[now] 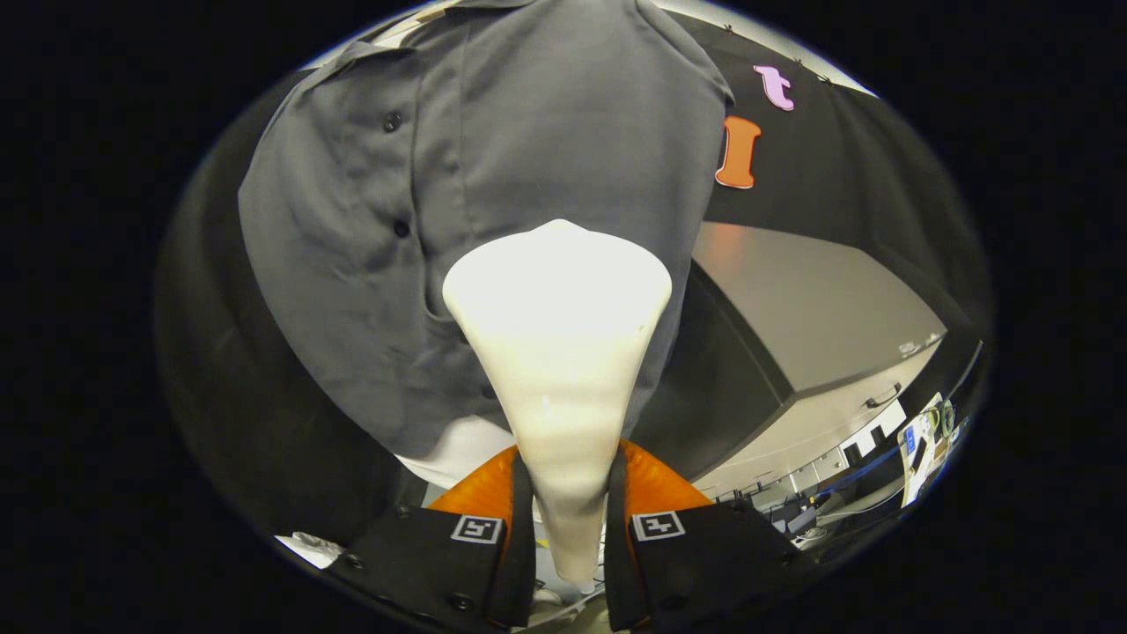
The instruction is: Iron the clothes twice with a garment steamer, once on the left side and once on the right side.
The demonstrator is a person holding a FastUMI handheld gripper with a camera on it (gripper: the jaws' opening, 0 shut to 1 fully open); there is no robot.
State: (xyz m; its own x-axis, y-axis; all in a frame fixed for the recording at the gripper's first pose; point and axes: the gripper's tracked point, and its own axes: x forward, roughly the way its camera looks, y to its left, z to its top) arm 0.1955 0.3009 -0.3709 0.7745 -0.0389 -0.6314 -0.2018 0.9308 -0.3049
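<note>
The tongs are clamping the smooth, cone-shaped white steamer, whose wide head is pressing at twelve o'clock against a hanging, wrinkled grey buttoned shirt.

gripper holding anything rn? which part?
Yes: the gripper is shut on the white garment steamer, both fingers clamping its narrow handle end; the wide head points at the grey shirt.

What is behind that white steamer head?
The grey shirt hangs just beyond the steamer head, held between the gripper fingers. The head covers the shirt's lower middle; contact can't be seen.
</note>
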